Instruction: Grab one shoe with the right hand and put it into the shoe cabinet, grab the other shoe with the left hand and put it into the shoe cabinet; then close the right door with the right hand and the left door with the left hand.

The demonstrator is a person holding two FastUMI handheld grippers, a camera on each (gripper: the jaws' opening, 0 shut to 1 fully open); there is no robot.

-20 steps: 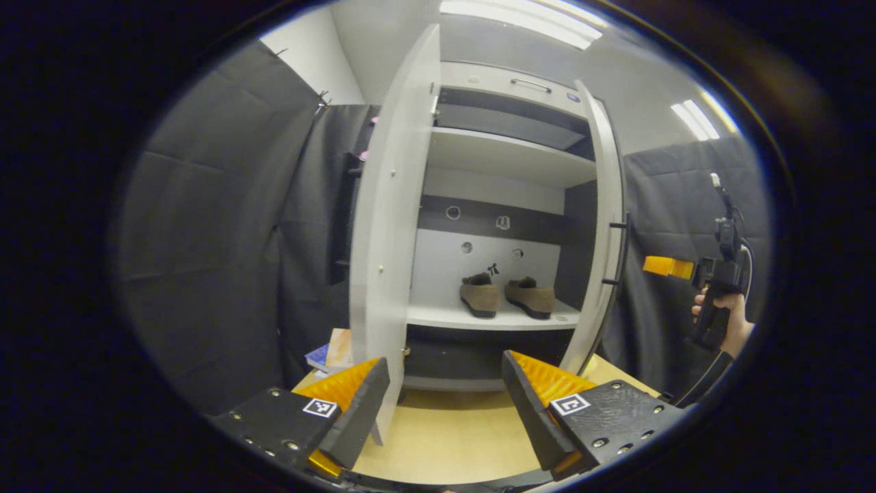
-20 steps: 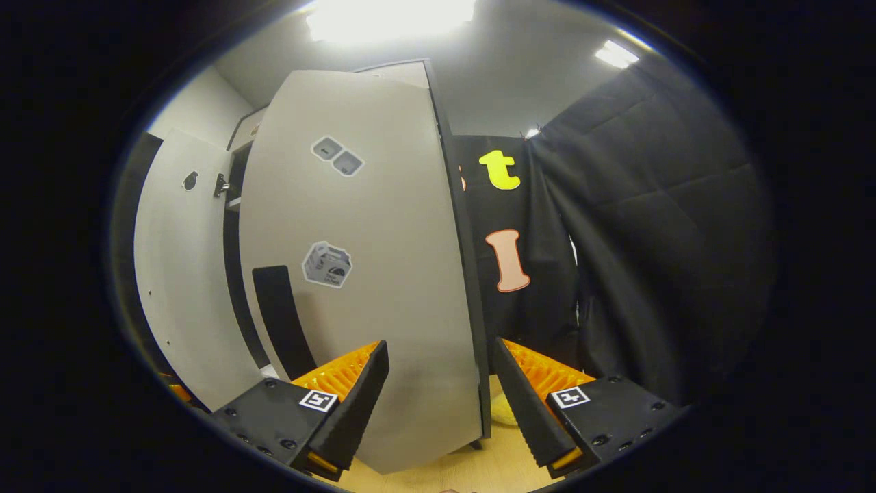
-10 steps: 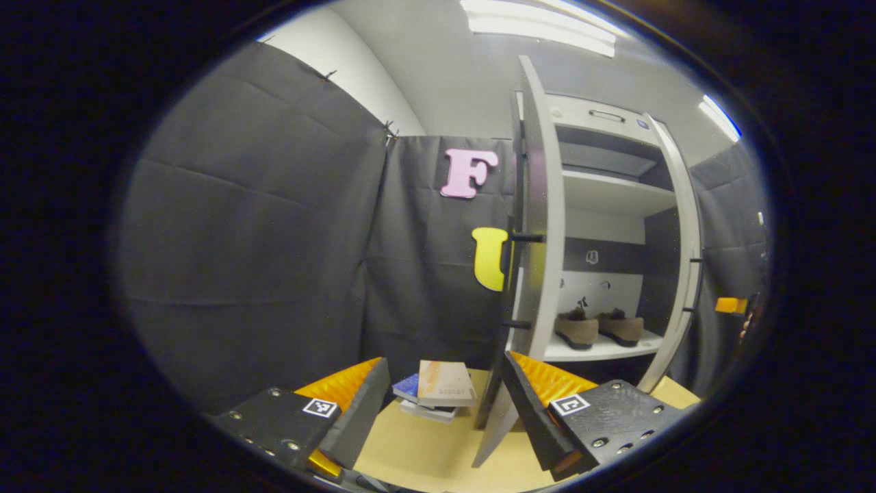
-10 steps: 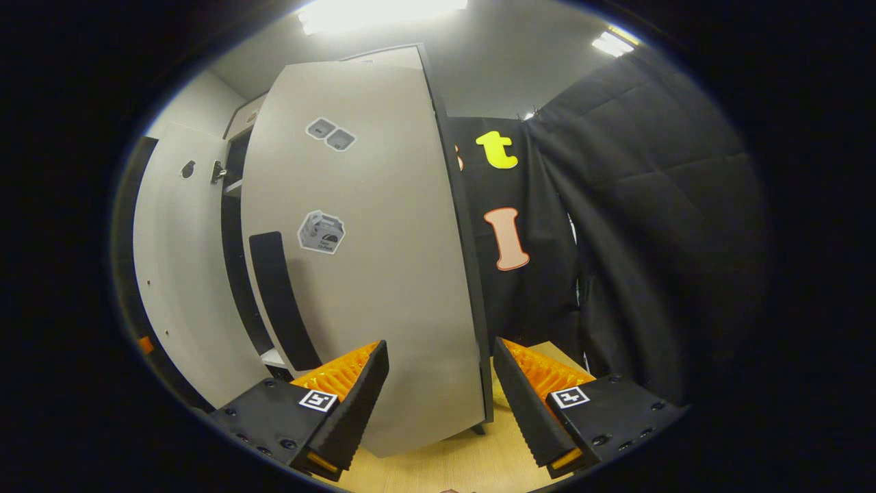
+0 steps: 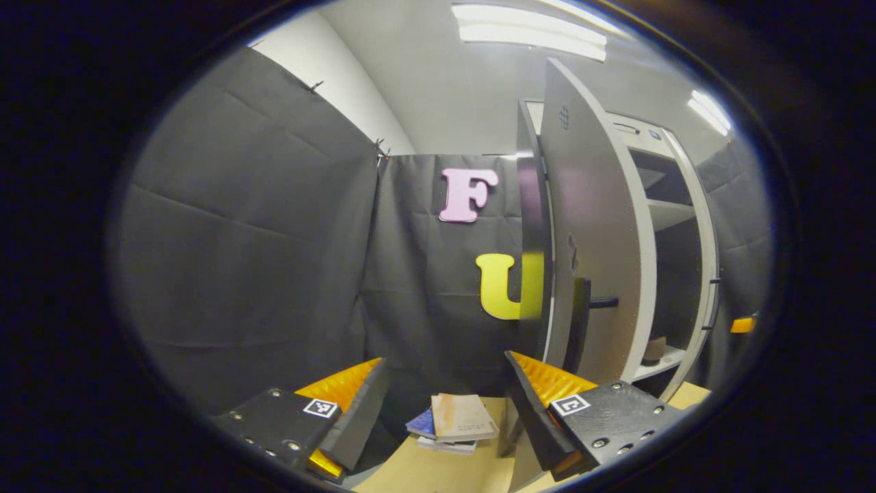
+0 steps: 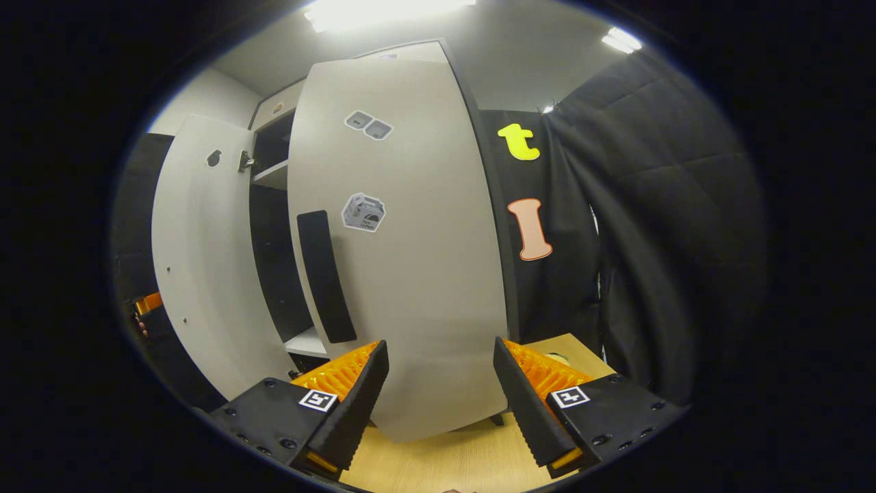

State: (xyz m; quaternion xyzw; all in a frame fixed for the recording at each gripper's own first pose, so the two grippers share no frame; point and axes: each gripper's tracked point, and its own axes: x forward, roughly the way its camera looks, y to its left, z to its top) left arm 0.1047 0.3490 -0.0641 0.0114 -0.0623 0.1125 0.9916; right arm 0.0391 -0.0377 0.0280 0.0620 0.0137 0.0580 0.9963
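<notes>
1. Shoes: judged done; in the left gripper view one brown shoe [image 5: 655, 348] sits on the lower shelf of the shoe cabinet [image 5: 674, 205], mostly hidden by the left door [image 5: 588, 233]; the second shoe I cannot make out now.
2. Doors: both stand ajar, so both closing steps are left; the right door [image 6: 410, 260] faces the right gripper view with its outer side and dark handle [image 6: 325, 274] turned to the camera.
3. Tools: the left gripper [image 5: 443, 404] is spread wide with nothing between its fingers, beside the left door's outer face; the right gripper [image 6: 439, 394] is likewise wide and empty, just in front of the right door's lower part; I cannot tell if either touches a door.
4. Change in the left gripper view: a second ago it looked straight into the cabinet at both shoes; now it has swung round to the door's outer side, with the stack of books [image 5: 455, 428] on the table [image 5: 438, 472] between its fingers.
5. Change in the right gripper view: the right door has shifted rightward and shows more of its handle.
</notes>
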